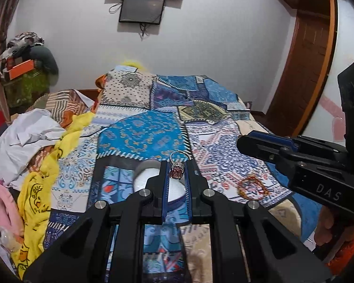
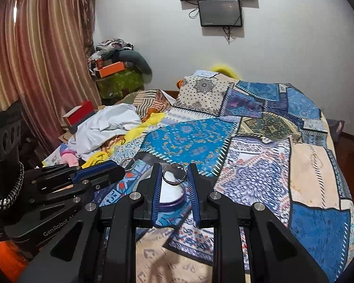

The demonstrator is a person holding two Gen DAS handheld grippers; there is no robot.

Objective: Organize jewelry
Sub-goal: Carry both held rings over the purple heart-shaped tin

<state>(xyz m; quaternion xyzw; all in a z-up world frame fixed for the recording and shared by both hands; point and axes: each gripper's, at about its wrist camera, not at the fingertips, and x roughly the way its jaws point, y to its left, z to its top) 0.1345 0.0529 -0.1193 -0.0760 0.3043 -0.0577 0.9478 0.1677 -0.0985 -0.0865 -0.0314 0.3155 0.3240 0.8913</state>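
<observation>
I am holding two rings up over the bed at once, one in each tool. My left gripper (image 1: 176, 172) is clenching a silver ring with a large reddish stone (image 1: 176, 168); the stone is sitting pinched between the blue pads, and the thin band is sticking up past the fingertips. My right gripper (image 2: 174, 173) is clamping a plain silver band ring (image 2: 174, 175), which is standing crosswise in the narrow gap between its blue pads. Both tools are pointing down toward the patchwork bedspread (image 2: 259, 160), blue, white and beige, which is covering the bed. Directly beneath the fingertips a round white container with a purple rim (image 2: 174, 194) is lying on the bedspread; in the left wrist view I am seeing it as a white round shape (image 1: 151, 176) partly hidden behind my left fingers. A beaded orange-red bracelet (image 1: 252, 187) is lying flat on the cloth to the right of it, near my right tool. At the far left of the bed a heap of white cloth (image 1: 26, 139) and a yellow garment (image 1: 35, 195) are lying crumpled together.
</observation>
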